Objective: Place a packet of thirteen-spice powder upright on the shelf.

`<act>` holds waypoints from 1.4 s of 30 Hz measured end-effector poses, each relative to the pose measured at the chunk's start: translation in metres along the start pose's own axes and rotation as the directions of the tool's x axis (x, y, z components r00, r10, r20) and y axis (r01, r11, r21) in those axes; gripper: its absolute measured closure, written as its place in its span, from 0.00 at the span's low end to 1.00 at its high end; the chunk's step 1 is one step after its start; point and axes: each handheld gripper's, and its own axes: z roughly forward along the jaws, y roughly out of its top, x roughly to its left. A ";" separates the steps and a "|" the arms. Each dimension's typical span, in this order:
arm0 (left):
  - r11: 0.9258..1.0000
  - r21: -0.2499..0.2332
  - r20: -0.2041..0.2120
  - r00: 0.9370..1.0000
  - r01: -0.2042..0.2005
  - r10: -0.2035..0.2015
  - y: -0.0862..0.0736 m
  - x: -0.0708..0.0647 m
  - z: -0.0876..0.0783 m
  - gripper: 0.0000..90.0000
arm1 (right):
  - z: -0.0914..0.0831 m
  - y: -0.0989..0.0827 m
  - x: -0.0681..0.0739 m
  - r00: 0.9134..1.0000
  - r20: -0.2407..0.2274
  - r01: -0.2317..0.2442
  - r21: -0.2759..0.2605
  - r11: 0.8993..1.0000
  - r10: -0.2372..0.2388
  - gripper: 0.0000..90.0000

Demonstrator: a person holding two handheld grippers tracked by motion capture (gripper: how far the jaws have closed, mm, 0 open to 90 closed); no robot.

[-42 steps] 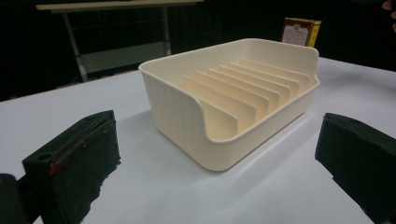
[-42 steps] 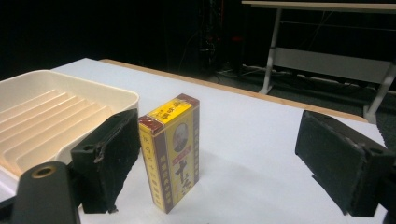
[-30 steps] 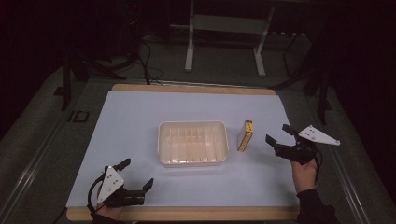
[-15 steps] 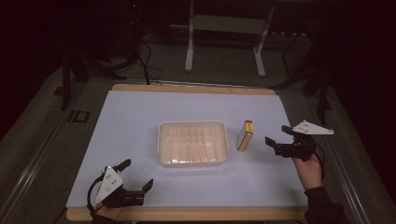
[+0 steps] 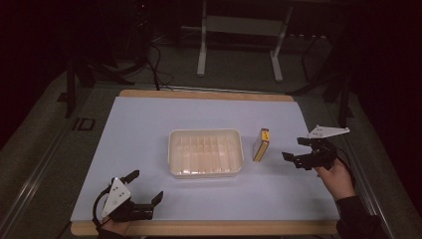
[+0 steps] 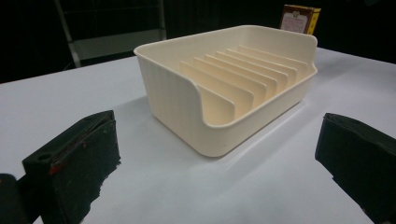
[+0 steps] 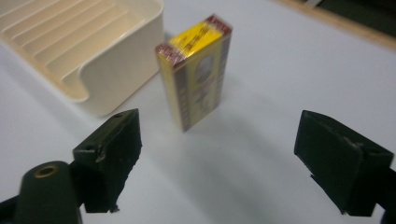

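On a white-covered table point(image 5: 149, 124), work barely begun. At centre, a cream slotted tray point(image 5: 205, 152), every divider slot bare in the left gripper view. Just right of it, apart from its wall, a small yellow and maroon box point(image 5: 261, 145), upright on its end and untouched. Aimed at that box from the right, the right gripper point(image 5: 294, 149), jaws spread wide though just narrowing, nothing between them, the box ahead of the tips in the right gripper view. Parked at the near left corner, the left gripper point(image 5: 147, 186), jaws likewise wide apart and gripping nothing, pointed toward the tray. Left to do, by the look of it: closing in on the box, pinching it, lifting it, probably slotting it into the tray.
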 end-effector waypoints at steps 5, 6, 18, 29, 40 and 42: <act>1.000 0.001 0.015 1.000 -0.018 0.018 0.001 -0.002 0.001 0.00 | 0.003 0.002 -0.001 0.998 -0.062 0.020 0.107 0.994 -0.013 0.17; 1.000 -0.001 0.015 1.000 -0.021 0.021 0.001 -0.002 0.001 0.00 | 0.004 0.002 -0.001 0.997 -0.070 0.032 0.128 0.991 -0.023 0.17; 1.000 0.005 0.014 1.000 -0.016 0.016 0.000 -0.002 0.001 0.00 | 0.012 0.000 -0.002 0.990 -0.134 0.089 0.315 0.945 -0.049 0.15; 1.000 0.008 0.011 1.000 -0.020 0.020 0.000 -0.002 0.002 0.00 | 0.018 -0.004 0.006 0.959 -0.242 0.252 0.489 0.835 -0.147 0.15; 1.000 0.010 0.014 1.000 -0.023 0.022 0.000 -0.002 0.002 0.00 | 0.023 -0.003 0.010 0.930 -0.339 0.333 0.605 0.723 -0.144 0.17; 1.000 0.009 0.017 1.000 -0.021 0.021 0.000 -0.002 0.002 0.00 | 0.024 -0.003 0.012 0.922 -0.362 0.351 0.632 0.691 -0.138 0.17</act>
